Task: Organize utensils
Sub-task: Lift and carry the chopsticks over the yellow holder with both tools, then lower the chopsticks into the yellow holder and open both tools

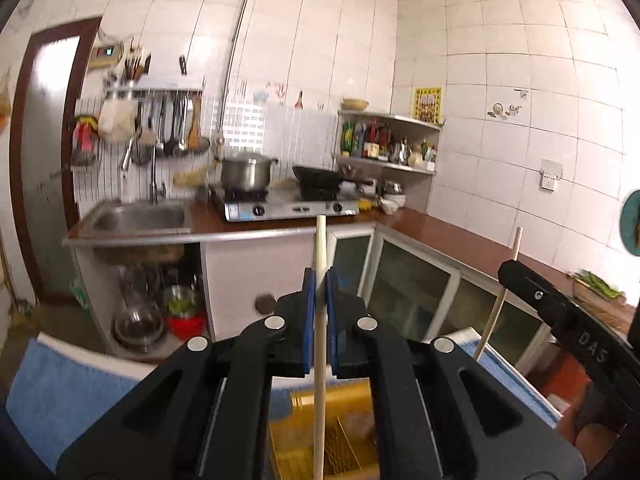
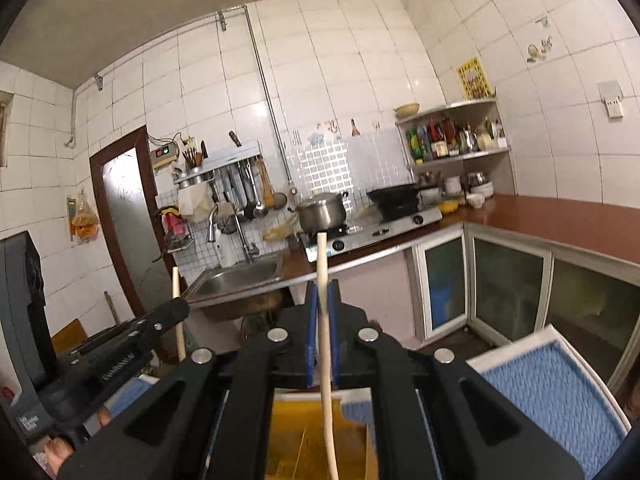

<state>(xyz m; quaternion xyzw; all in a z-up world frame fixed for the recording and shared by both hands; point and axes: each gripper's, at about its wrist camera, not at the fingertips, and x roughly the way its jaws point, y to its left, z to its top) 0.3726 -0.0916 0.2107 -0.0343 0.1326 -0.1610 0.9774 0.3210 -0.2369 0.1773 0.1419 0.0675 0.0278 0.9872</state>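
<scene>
My left gripper is shut on a pale wooden chopstick that stands upright between its blue pads. My right gripper is shut on a second wooden chopstick, also upright. Each gripper shows in the other's view: the right one with its chopstick at the right, the left one with its chopstick at the left. Both are held above a yellow slotted holder, which also shows in the right wrist view, on a blue mat.
A brown counter runs along the far walls, with a steel sink, a gas stove carrying a steel pot and a black wok. A corner shelf holds bottles. Utensils hang on a wall rack.
</scene>
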